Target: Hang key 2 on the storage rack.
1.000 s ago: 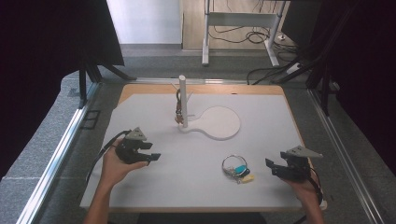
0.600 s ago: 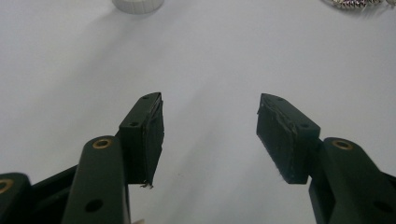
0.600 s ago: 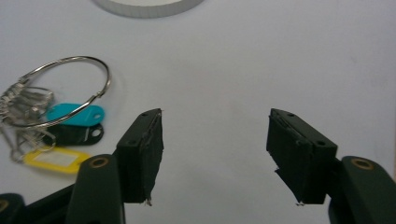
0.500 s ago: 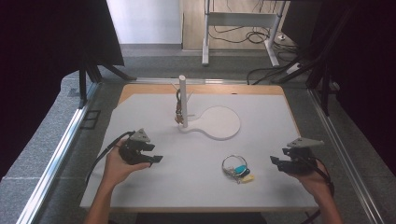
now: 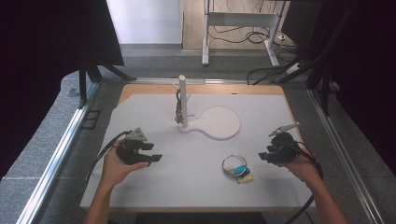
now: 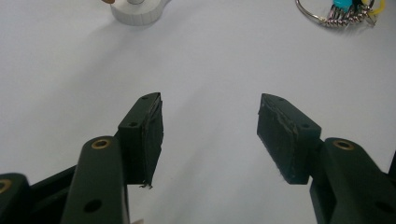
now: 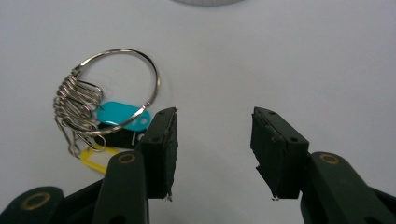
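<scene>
I hold both grippers, left (image 5: 156,157) wide, right (image 5: 263,156) closing empty beside the keyring (image 5: 235,164), over a white mat (image 5: 140,116); grey floor (image 5: 56,140) surrounds.

White table (image 5: 154,186) with a wooden far edge. White stand (image 5: 217,123) with an upright post sits near the far edge, centre. Key ring (image 5: 237,167) with coloured tags lies toward the near right.

Two handheld grippers, black bodies w/ black cables trailing back. Left gripper (image 5: 154,157) and right gripper (image 5: 264,156) each carry a grey 3-cornered plate above the jaws. Behind each dark ribbed pad (image 6: 150,135): brass-ringed screw holes. Person's forearms bare, no sleeves.
</scene>
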### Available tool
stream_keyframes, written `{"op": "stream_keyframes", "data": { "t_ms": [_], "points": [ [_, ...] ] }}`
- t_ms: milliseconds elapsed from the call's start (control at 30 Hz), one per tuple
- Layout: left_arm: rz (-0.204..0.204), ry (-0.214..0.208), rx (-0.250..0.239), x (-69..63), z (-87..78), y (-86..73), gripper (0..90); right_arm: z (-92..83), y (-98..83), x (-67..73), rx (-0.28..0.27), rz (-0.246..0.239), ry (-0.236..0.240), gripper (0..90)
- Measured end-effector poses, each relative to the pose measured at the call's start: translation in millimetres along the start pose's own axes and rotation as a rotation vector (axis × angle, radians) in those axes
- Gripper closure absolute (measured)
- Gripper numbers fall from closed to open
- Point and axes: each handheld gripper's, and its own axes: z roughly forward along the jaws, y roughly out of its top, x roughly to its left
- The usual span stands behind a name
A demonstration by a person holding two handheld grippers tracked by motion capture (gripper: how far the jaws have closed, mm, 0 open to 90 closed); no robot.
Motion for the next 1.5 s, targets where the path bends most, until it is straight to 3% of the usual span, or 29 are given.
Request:
{"op": "stream_keyframes", "data": {
  "t_ms": [233, 467, 800, 1500],
  "points": [
    [0.01, 0.01, 0.004, -0.1, -2.0, -1.3, 41.4, 14.2, 24.1, 11.0, 0.093, -0.021, 0.019, 52.2],
    [0.02, 0.006, 0.008, -3.3, -4.2, -3.5, 41.1, 30.0, 28.8, 9.7, 0.125, -0.003, 0.03, 52.9],
    [0.025, 0.008, 0.016, -7.1, -3.7, -5.7, 41.1, 49.0, 38.4, 22.2, 0.187, -0.052, 0.032, 55.1],
    [0.035, -0.004, 0.039, -9.8, 0.9, -7.5, 40.7, 72.5, 47.0, 33.8, 0.294, -0.079, 0.046, 60.0]
  ]
}}
